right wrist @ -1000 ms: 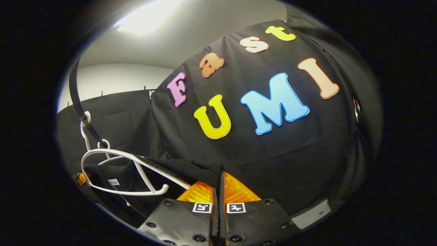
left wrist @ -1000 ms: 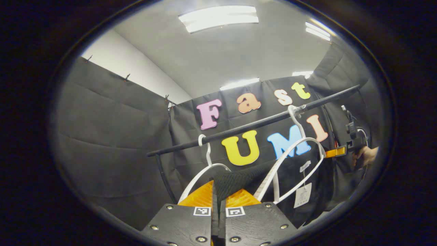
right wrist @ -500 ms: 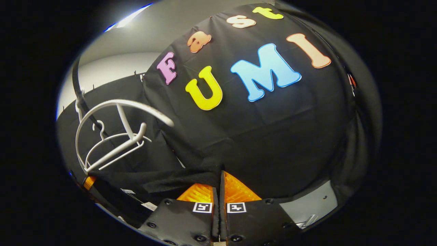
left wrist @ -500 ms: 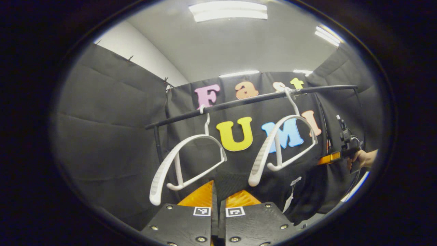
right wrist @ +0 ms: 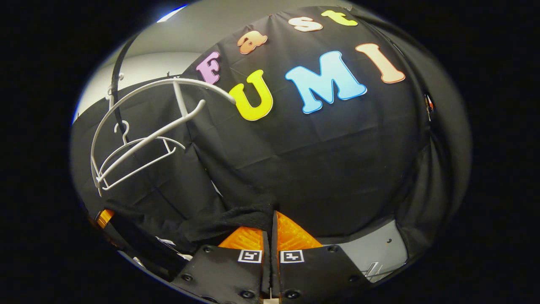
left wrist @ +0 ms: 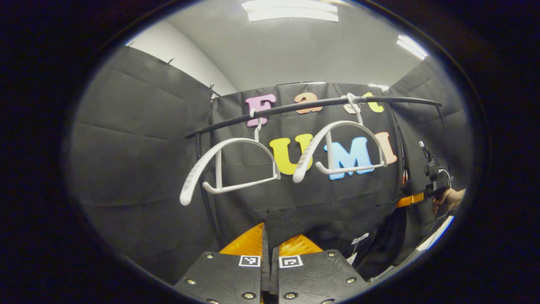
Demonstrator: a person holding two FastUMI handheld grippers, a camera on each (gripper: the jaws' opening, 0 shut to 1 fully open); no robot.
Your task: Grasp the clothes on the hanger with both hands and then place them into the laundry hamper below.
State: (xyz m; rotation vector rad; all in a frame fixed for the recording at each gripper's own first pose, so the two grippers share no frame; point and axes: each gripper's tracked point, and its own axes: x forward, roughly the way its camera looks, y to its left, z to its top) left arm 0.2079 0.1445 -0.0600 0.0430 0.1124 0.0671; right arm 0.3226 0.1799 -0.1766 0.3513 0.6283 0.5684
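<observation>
Left gripper fingers pressed together, pinching a corner of the black garment, knit edge bunched right at the tips. Right gripper likewise clamped on the garment's other end, cloth bunching to the left of its fingers. In the left gripper view the right gripper shows farther off at the right edge, held by a hand, garment stretched between the two, hanging below both hangers. White paper tags dangle low on the cloth, print too small to make out. Black garment against the black booth wall, so its lower hem is hard to separate. Two white hangers hang bare on the black rail, apart from the garment, open room beneath them. Rail upright stands at left. Hamper hidden below the fingers. Ceiling lights farthest up.
</observation>
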